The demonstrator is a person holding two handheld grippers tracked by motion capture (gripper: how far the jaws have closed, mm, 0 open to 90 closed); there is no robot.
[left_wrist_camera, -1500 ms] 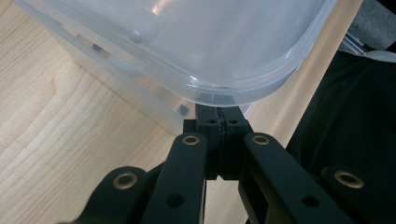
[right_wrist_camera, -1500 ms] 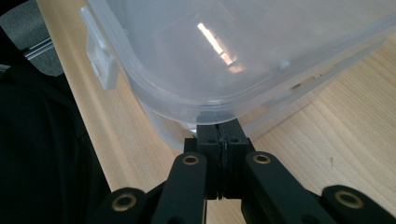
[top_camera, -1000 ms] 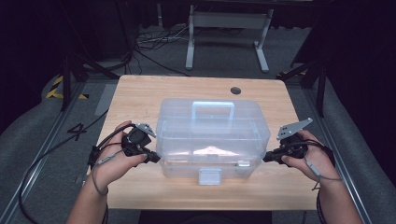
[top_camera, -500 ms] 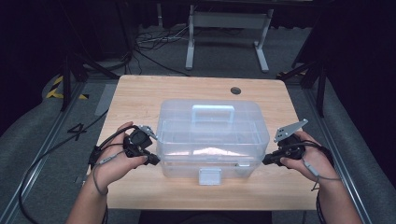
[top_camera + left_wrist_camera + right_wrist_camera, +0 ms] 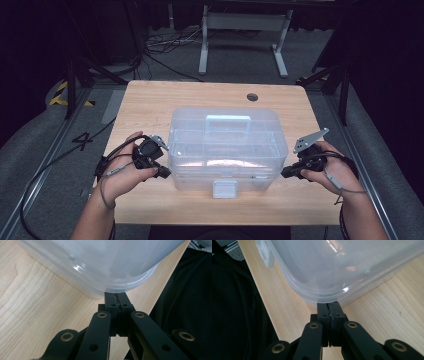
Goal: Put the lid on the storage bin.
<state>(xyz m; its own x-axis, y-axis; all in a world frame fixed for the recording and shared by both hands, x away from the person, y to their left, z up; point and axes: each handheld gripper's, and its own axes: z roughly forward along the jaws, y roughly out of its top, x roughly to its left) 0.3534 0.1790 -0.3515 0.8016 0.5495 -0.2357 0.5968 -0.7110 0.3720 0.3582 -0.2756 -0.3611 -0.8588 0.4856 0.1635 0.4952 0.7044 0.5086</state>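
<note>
Clear plastic storage box (image 5: 225, 147) sits mid-table on pale wood (image 5: 150, 100), white latch (image 5: 224, 189) on its near side. The left gripper (image 5: 164, 172) and right gripper (image 5: 286, 173), jaws pressed together on nothing, wedge their tips under the box's near corners, seemingly touching its rim. Next, probably, a level, even two-handed lift.

One number on the floor

Look left of the table (image 5: 150, 100): you can see a black "4" (image 5: 82, 141) marked on the grey floor (image 5: 45, 150). You will find no words you can read on the clear box (image 5: 225, 145), on its white latch (image 5: 224, 189), or on the table.
</note>
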